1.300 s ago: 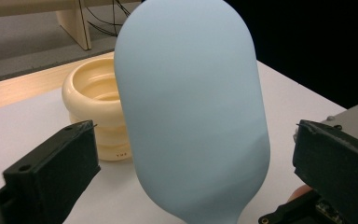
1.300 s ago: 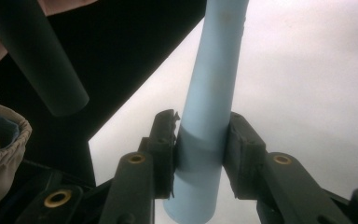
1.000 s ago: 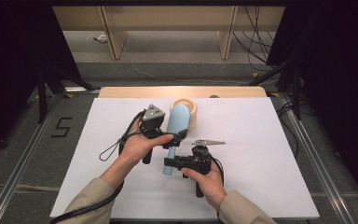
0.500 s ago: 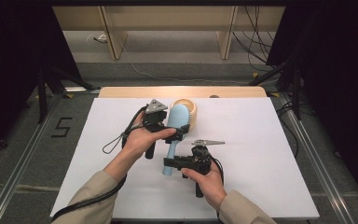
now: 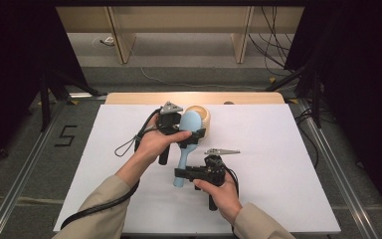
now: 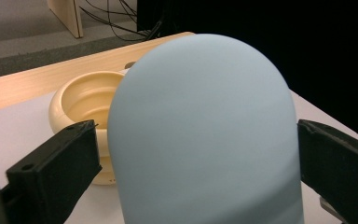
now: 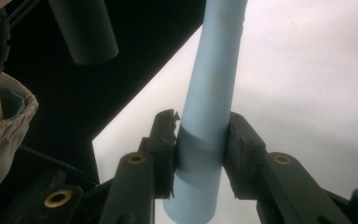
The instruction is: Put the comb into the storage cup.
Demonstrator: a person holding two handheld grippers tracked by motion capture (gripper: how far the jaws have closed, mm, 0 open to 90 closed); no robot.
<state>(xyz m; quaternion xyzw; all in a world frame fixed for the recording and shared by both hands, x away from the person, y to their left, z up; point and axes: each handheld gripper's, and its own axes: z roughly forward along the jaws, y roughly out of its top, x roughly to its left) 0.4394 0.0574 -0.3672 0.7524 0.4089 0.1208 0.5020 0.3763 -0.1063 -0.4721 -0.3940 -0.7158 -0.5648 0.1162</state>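
While the right gripper (image 5: 181, 174) has kept its place, the left gripper (image 5: 191, 134) has shifted a little rightward since a second ago, toward the head of the pale blue brush (image 5: 188, 130). Its jaws stand on either side of that head, the right one at its edge, the left one apart with a gap, so not clamped. Just behind the brush head sits a cream bowl (image 5: 203, 114), close against the left gripper's far side. Right of the brush the white table (image 5: 278, 149) lies bare out to its edge. Nearer the person, the right gripper's jaws clamp the brush handle (image 7: 209, 140).
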